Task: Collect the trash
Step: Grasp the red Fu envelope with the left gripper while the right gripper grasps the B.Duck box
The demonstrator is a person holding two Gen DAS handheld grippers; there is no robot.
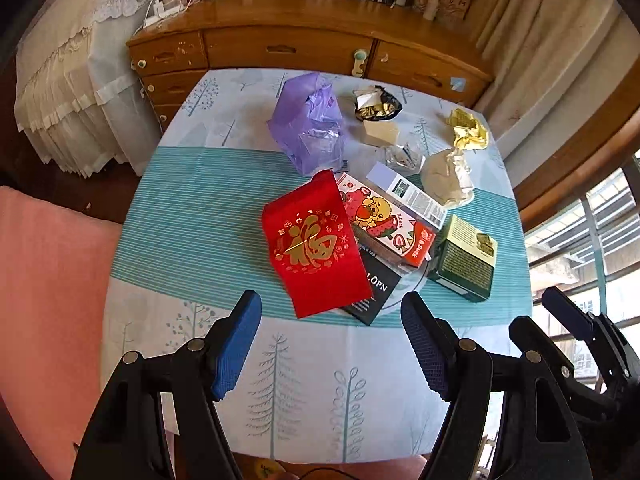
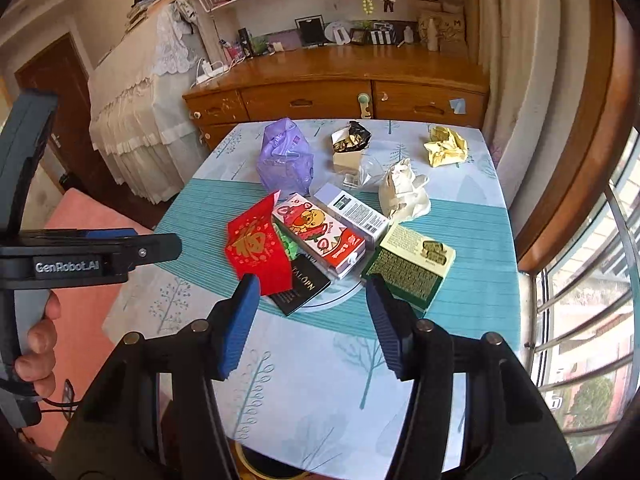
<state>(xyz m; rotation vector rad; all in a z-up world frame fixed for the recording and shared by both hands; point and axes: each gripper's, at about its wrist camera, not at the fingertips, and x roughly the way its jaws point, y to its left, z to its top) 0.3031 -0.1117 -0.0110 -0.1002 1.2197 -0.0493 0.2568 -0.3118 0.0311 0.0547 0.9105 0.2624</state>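
Trash lies in a heap mid-table: a red envelope [image 1: 316, 244] [image 2: 259, 255], a cartoon carton [image 1: 386, 220] [image 2: 320, 236], a black booklet [image 1: 374, 288] [image 2: 300, 288], a white box [image 1: 408, 194] [image 2: 354, 210], a green box [image 1: 466, 258] [image 2: 412, 266], a purple plastic bag [image 1: 310, 124] [image 2: 284, 158], crumpled white paper [image 1: 448, 178] [image 2: 404, 192], crumpled yellow paper [image 1: 470, 128] [image 2: 446, 146] and a black wrapper [image 1: 376, 102] [image 2: 350, 138]. My left gripper [image 1: 331, 332] is open and empty, short of the envelope. My right gripper [image 2: 308, 314] is open and empty, above the near table, short of the booklet.
The table [image 1: 192, 216] [image 2: 472, 240] has a tree-print cloth. A wooden dresser [image 1: 288, 48] [image 2: 340, 96] stands behind it. A pink seat [image 1: 48, 280] is at the left, a barred window [image 2: 580, 300] at the right. The right gripper also shows in the left wrist view [image 1: 580, 332].
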